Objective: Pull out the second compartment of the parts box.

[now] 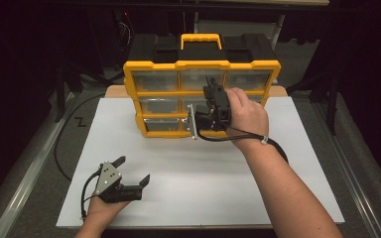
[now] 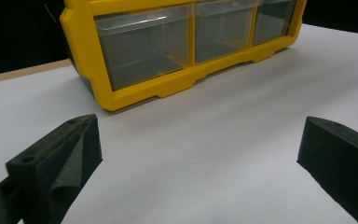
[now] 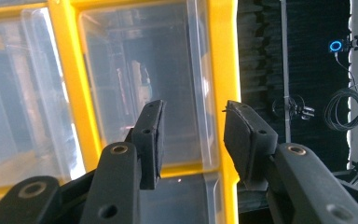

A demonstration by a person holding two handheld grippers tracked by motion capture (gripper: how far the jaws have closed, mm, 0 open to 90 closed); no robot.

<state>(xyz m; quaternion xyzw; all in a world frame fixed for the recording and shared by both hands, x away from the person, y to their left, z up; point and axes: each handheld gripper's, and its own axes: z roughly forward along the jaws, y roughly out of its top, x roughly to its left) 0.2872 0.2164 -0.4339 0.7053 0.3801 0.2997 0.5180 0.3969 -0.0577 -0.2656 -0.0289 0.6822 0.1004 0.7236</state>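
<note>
While half-open, right gripper (image 3: 193,140) straddles drawer (image 3: 140,84) rim.

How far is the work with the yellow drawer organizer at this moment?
Nothing looks done: the clear drawers of the yellow plastic drawer organizer seem closed. In hand: the right gripper, jaws partly apart, is at a clear right-column drawer, nothing between them. The left gripper rests open on the white table. Gripping and pulling the drawer remain.
</note>
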